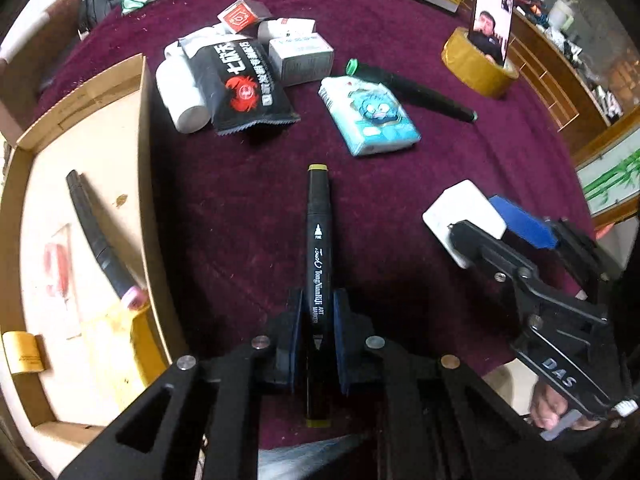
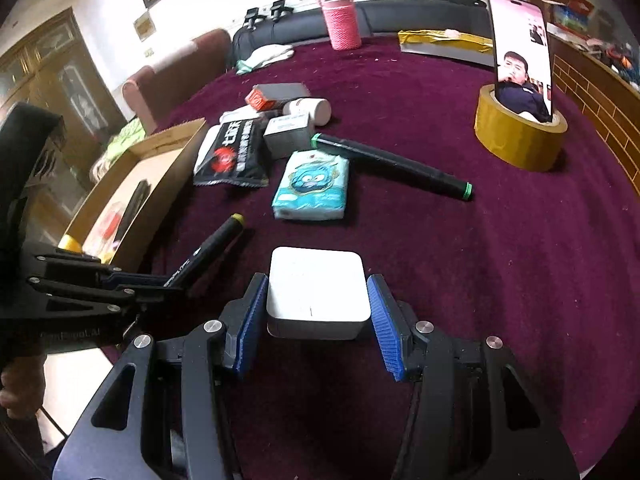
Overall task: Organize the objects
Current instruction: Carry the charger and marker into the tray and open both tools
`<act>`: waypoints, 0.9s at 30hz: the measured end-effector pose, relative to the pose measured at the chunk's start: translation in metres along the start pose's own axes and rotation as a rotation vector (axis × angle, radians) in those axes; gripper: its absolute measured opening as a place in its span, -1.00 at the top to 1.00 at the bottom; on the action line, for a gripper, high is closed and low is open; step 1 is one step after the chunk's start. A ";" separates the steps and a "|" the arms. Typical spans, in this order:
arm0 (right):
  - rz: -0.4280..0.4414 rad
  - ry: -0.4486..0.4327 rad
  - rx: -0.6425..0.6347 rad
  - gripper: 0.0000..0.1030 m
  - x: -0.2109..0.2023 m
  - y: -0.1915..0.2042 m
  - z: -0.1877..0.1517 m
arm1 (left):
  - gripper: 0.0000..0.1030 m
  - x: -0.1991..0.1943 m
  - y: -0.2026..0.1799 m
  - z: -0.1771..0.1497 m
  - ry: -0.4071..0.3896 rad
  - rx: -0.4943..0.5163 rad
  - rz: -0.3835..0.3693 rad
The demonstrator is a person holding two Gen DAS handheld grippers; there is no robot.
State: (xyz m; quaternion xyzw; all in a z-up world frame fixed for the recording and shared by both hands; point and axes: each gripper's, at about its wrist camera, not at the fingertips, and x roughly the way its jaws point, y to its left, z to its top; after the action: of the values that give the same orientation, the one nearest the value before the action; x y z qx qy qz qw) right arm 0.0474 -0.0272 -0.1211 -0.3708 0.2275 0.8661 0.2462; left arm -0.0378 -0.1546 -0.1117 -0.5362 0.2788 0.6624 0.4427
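Observation:
My left gripper (image 1: 317, 312) is shut on a black yellow-capped marker (image 1: 318, 248), held above the maroon tablecloth; it also shows in the right wrist view (image 2: 212, 246). My right gripper (image 2: 316, 304) is shut on a white square box (image 2: 316, 292), which also shows in the left wrist view (image 1: 464, 216). A cardboard box (image 1: 80, 216) at the left holds a black pink-capped marker (image 1: 100, 240). A green-capped marker (image 2: 390, 166), a blue tissue pack (image 2: 310, 186), a black snack bag (image 2: 232, 152) and small boxes (image 2: 286, 134) lie further back.
A phone (image 2: 522, 60) stands in a yellow tape roll (image 2: 518, 136) at the far right. A pink bottle (image 2: 340, 20), white gloves (image 2: 266, 56) and a yellow envelope (image 2: 444, 40) lie at the table's far edge. A white bottle (image 1: 182, 92) lies beside the snack bag.

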 end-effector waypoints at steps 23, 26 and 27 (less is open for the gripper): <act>0.016 -0.051 -0.031 0.03 -0.017 0.025 -0.006 | 0.75 -0.029 0.020 -0.013 -0.146 -0.057 -0.039; 0.042 -0.074 -0.046 0.03 -0.023 0.041 0.001 | 0.75 -0.048 0.039 -0.022 -0.192 -0.110 -0.040; 0.052 -0.081 -0.054 0.03 -0.025 0.046 0.003 | 0.75 -0.051 0.044 -0.022 -0.201 -0.130 -0.041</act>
State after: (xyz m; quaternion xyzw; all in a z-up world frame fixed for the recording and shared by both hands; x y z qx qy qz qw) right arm 0.0334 -0.0675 -0.0911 -0.3360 0.2034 0.8923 0.2225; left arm -0.0651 -0.2082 -0.0736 -0.5004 0.1786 0.7203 0.4459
